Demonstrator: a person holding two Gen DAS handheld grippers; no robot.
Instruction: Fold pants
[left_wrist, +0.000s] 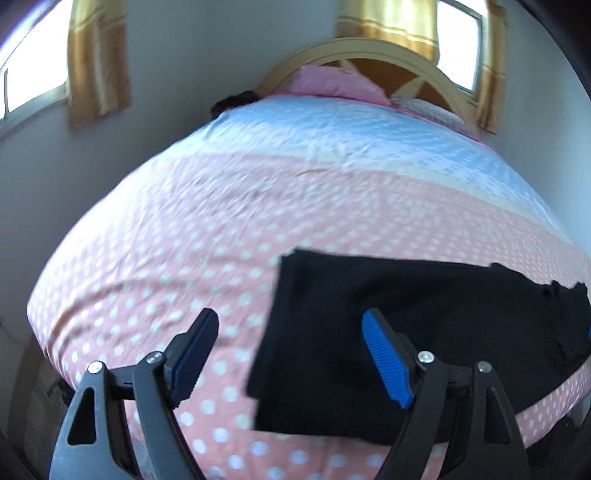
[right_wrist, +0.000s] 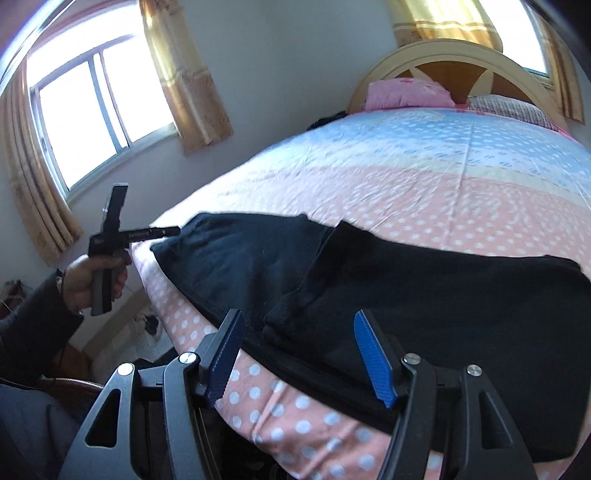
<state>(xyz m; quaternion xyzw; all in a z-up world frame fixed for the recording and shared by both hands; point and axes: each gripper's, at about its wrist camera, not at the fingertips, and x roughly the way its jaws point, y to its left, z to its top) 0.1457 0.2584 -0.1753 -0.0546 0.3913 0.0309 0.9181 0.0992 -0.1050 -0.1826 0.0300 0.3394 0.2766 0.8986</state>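
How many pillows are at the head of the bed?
2: a pink pillow against the headboard, and a striped pillow to its right. Others may be hidden.

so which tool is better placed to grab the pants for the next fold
Right. The right tool is open and hangs right over the near edge of the pants, which lie on the bed. The left tool is open too, but off their end.

Both wrist views face the headboard (left_wrist: 354, 55) — sharing the bed (right_wrist: 406, 177).
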